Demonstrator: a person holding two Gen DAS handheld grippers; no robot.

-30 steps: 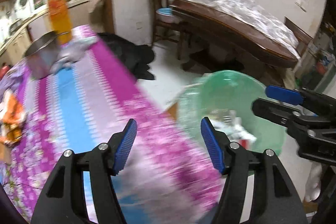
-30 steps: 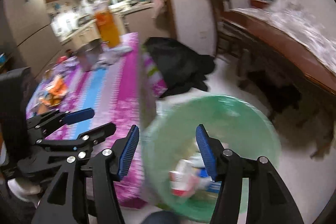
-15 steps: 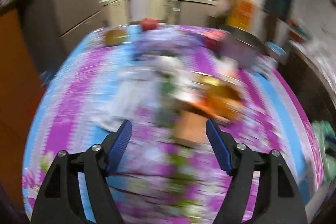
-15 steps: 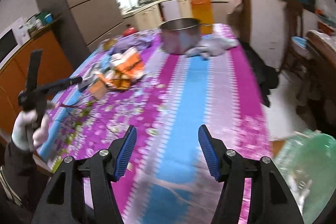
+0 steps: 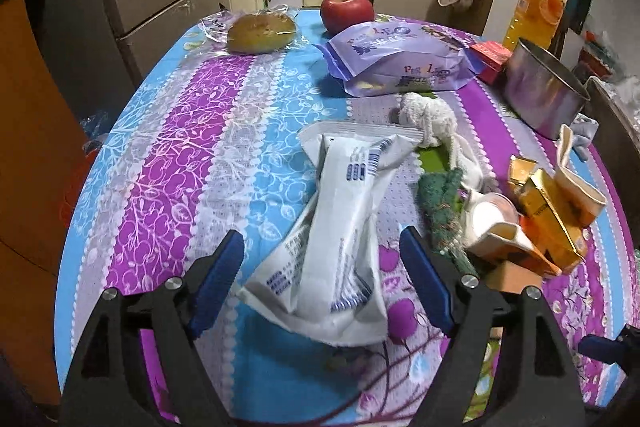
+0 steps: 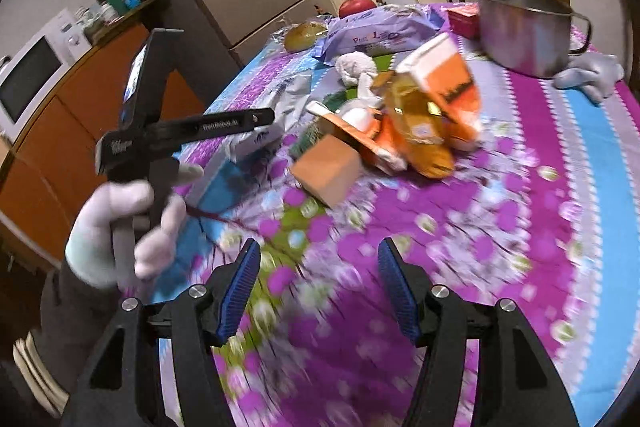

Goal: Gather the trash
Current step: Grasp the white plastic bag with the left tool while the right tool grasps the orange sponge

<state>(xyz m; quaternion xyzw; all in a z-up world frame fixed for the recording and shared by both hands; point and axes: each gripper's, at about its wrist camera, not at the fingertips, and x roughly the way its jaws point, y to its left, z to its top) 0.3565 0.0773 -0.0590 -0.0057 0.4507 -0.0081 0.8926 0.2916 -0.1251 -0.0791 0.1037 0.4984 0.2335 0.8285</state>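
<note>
A: Starting with the left gripper (image 5: pixel 320 259). Clamped on anything?

B: No. Spread wide, having just been opening further. Poised over a crumpled white wrapper (image 5: pixel 340 227) that lies on the flowered tablecloth (image 5: pixel 180 147), right between the blue pads (image 5: pixel 218 275) but not pressed by either.

A: And the right gripper (image 6: pixel 318 267)?

B: Parted too, with nothing but blurred purple cloth between the fingers. Tilted down over the near part of the table.

A: More trash to name?

B: Yes. Just right of the wrapper, a heap of torn orange cartons (image 5: pixel 552 227), touching a green knitted piece (image 5: pixel 440 203). At the near edge of that heap, a small brown cardboard box (image 6: pixel 326 171).

A: Farther back?

B: Behind the wrapper, a white fluffy cloth lump (image 5: pixel 430 117). Beyond it, a purple snack bag (image 5: pixel 396 61), with a red apple (image 5: pixel 347 11) at its far side and a bun in clear film (image 5: pixel 261 33) to the left. Right of the bag, a small red box (image 5: pixel 492 57), then a steel pot (image 5: pixel 540 95), and behind that an orange juice bottle (image 5: pixel 544 7).

A: Any sign of the person?

B: Seen from the right wrist: a white-gloved hand (image 6: pixel 116 227) at the left, wrapped around the left gripper's handle.
</note>
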